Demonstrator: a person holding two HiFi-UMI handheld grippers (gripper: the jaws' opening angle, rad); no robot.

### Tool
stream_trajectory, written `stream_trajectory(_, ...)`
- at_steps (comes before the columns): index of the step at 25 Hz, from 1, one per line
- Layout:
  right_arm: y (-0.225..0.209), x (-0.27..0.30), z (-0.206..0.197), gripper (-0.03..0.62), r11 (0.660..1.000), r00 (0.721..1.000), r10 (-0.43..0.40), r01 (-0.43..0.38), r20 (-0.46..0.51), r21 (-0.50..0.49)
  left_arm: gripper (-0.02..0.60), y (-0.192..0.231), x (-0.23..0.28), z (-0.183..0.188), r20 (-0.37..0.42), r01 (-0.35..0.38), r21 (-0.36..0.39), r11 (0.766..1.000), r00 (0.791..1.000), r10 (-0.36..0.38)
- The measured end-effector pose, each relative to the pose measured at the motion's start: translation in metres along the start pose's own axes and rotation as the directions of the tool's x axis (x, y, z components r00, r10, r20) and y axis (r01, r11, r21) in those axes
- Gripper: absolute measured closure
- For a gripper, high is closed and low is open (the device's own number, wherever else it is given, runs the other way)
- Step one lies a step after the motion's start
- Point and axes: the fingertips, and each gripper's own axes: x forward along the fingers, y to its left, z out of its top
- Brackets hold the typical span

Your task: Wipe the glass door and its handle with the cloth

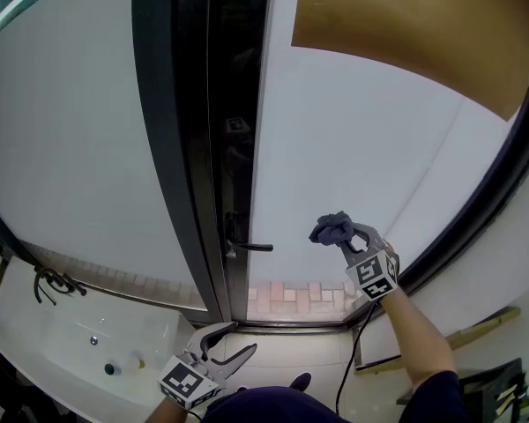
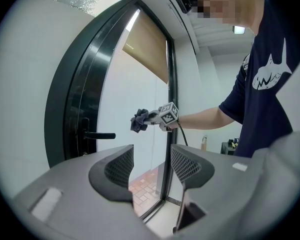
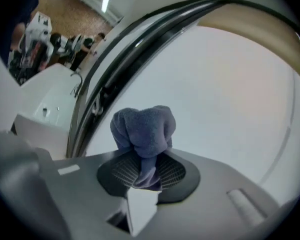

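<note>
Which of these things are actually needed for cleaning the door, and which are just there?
For the job: cloth, pinched in the right hand-held gripper; glass door; door handle.

Just there: white sink with its dark tap; brown blind; left hand-held gripper, open and empty.

cloth [image 1: 332,229]: grey-blue, bunched, near glass door [image 1: 353,148] | handle [image 1: 251,247]: black, horizontal lever

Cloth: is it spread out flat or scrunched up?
Scrunched up. The cloth bulges as a wadded lump above the right tool, which pinches its lower end.
</note>
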Motion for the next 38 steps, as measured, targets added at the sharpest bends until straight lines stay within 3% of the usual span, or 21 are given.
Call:
stream_trajectory(4, 0.012, 0.005, 0.059, 0.51, 0.983, 0.987, 0.037, -0.064, 0.156, 0.171, 0.351, 0.0, -0.004, 0.005, 0.012, -0.004, 0.006, 1.0, 1.0, 0.004)
stream_trajectory(10, 0.052, 0.033, 0.125, 0.51, 0.965, 0.96, 0.152, -0.195, 0.236, 0.173, 0.351, 0.007, -0.019, 0.0, 0.007, -0.038, 0.007, 0.999, 0.999, 0.038)
stream_trajectory(15, 0.102, 0.067, 0.167, 0.51, 0.941, 0.932, 0.289, -0.319, 0.221, 0.114, 0.351, 0.013, -0.032, -0.003, 0.01, -0.073, -0.004, 0.997, 0.997, 0.073)
stream_trajectory(21, 0.148, 0.104, 0.183, 0.508, 0.919, 0.916, 0.39, -0.394, 0.091, 0.034, 0.351, 0.021, -0.046, -0.007, 0.011, -0.109, -0.011, 0.994, 0.994, 0.109)
stream_trajectory(24, 0.155, 0.113, 0.191, 0.49, 0.929, 0.925, 0.37, -0.369, 0.087, -0.025, 0.351, 0.025, -0.051, -0.009, 0.011, -0.124, -0.017, 0.992, 0.992, 0.124)
stream_trajectory(27, 0.158, 0.116, 0.195, 0.471, 0.946, 0.951, 0.298, -0.283, 0.087, -0.156, 0.351, 0.028, -0.054, -0.009, 0.01, -0.134, -0.03, 0.991, 0.991, 0.134)
stream_trajectory(31, 0.161, 0.114, 0.2, 0.415, 0.927, 0.975, 0.198, -0.152, 0.103, -0.343, 0.351, 0.034, -0.058, -0.011, 0.012, -0.141, -0.03, 0.99, 0.99, 0.142)
stream_trajectory(35, 0.162, 0.116, 0.203, 0.388, 0.921, 0.977, 0.184, -0.133, 0.108, -0.366, 0.351, 0.037, -0.058, -0.005, 0.019, -0.14, -0.043, 0.989, 0.99, 0.141)
stream_trajectory(38, 0.167, 0.12, 0.2, 0.415, 0.915, 0.969, 0.224, -0.173, 0.101, -0.364, 0.351, 0.038, -0.056, -0.013, 0.012, -0.134, -0.038, 0.99, 0.991, 0.135)
